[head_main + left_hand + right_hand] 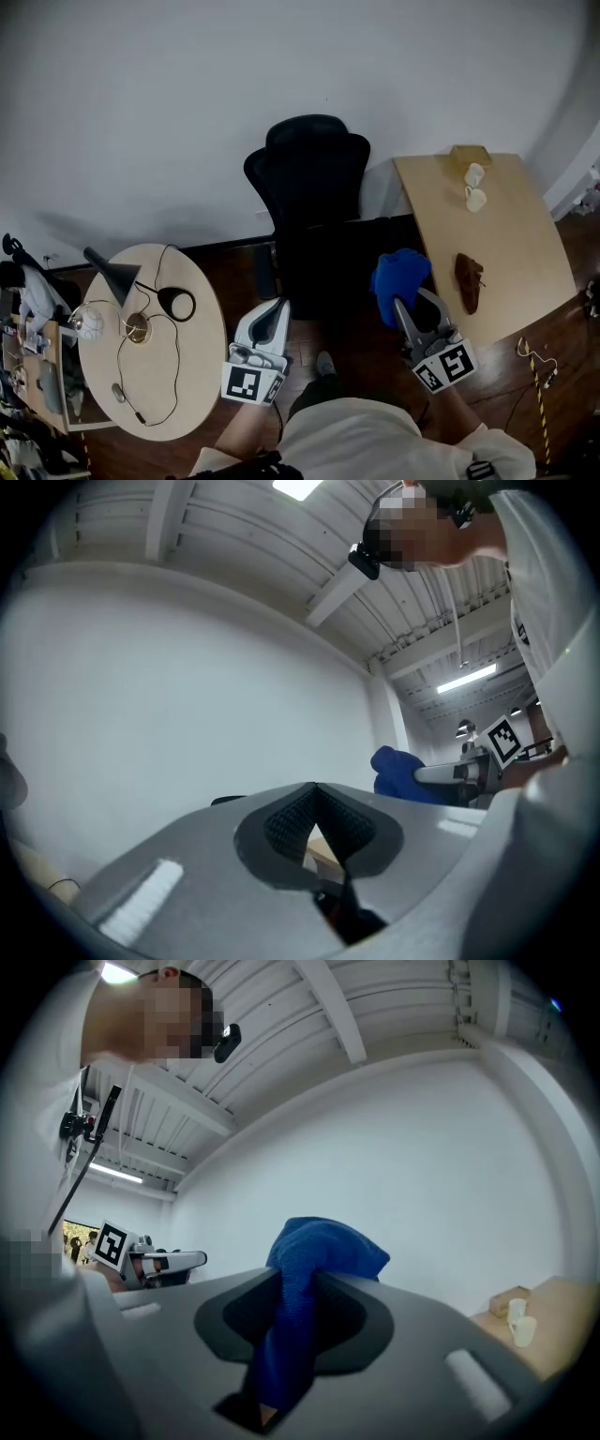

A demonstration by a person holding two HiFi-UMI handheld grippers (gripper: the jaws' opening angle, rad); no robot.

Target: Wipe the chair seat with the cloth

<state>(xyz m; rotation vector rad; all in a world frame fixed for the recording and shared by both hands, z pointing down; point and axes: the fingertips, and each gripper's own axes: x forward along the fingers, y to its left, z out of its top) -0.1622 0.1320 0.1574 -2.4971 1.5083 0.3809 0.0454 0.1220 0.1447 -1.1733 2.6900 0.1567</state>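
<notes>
My right tool (410, 307) is clamped on a bunched blue terry cloth (399, 278). The cloth stands up out of the jaws as a loose wad. It sits above the black mesh-backed office chair (316, 178), over the edge of the chair's dark seat (323, 267) on my right side. I judge it is not yet pressed down onto the seat. My left tool (278, 307) is closed on nothing and hovers at the opposite edge of the chair.

Wiping has yet to start, and two things worry me. Only a fold of the cloth is pinched, so dragging it across the seat could pull it free or roll it into a lump that only skims the fabric. The chair may also swivel or roll away under a sideways push, unless my empty left tool steadies it. A wide stroke past the chair on the cloth side could hit the tan wooden surface (506, 281) just beside it.
</notes>
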